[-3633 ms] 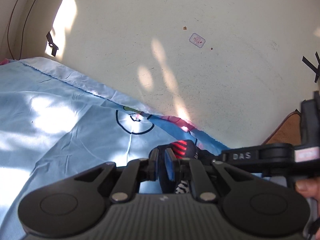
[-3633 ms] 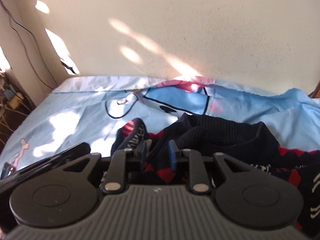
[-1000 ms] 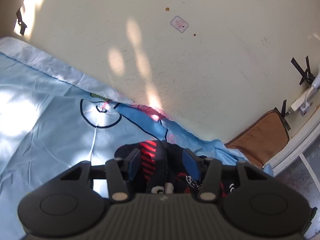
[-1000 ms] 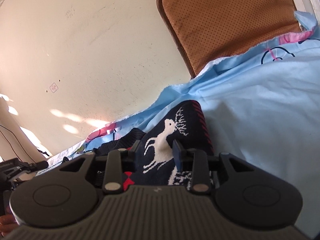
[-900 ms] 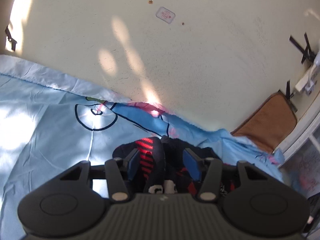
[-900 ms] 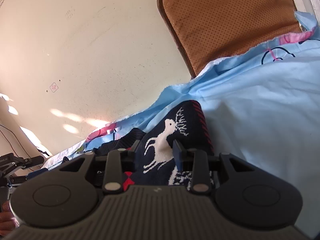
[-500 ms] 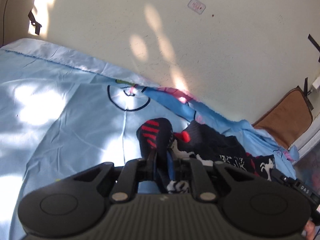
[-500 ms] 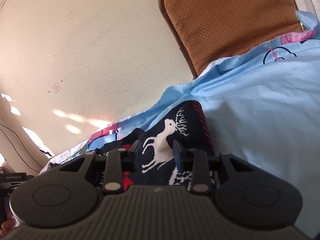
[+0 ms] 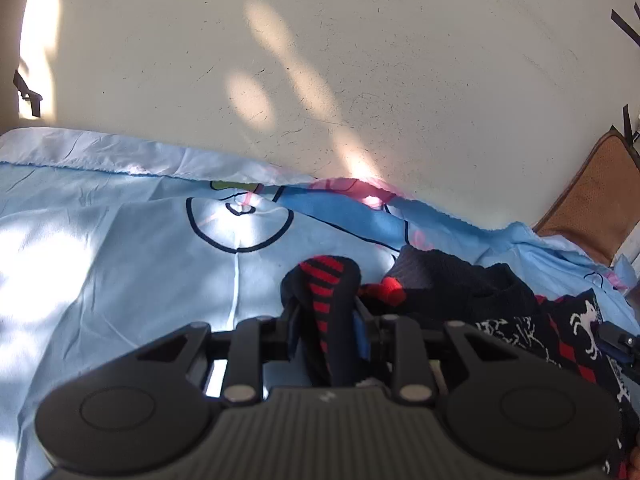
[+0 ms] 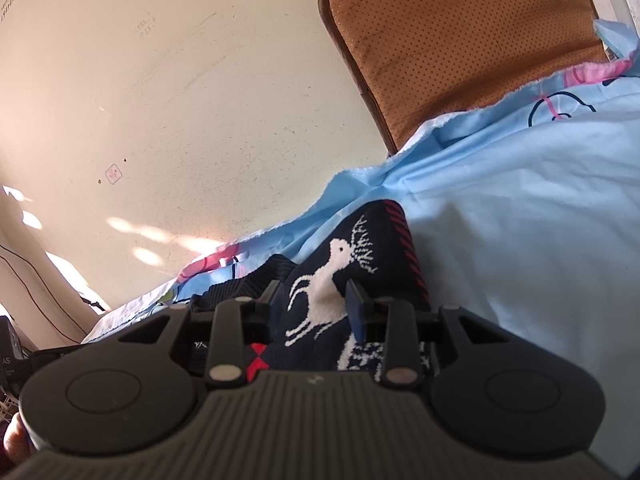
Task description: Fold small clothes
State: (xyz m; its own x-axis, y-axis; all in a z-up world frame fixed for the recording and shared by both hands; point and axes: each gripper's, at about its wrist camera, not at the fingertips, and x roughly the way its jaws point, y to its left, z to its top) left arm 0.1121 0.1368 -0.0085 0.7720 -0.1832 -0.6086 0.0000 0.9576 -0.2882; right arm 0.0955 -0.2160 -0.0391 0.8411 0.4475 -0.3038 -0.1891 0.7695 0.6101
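sweater (image 9: 460, 296) long axis between both claws

left gripper (image 9: 326, 320) clamps sweater (image 9: 460, 292) cuff on sheet (image 9: 120, 260)

"What is holding everything up?"

"A bed with a light blue sheet (image 9: 100, 280) on it. The sheet has cartoon drawings in black, pink and darker blue. Its far edge runs along the wall (image 9: 320, 80)."

"What is lying on the sheet?"

"A dark sweater (image 9: 460, 292) with red bits and white deer (image 10: 320, 292) on it. It is all bunched up, not flat. One sleeve (image 9: 328, 280) with red stripes sticks up from the pile."

"Is the sun on it?"

"Yes, bright patches fall on the left part of the sheet."

"Anything at the end?"

"A brown padded board (image 10: 460, 40) stands up behind the sheet, against the wall."
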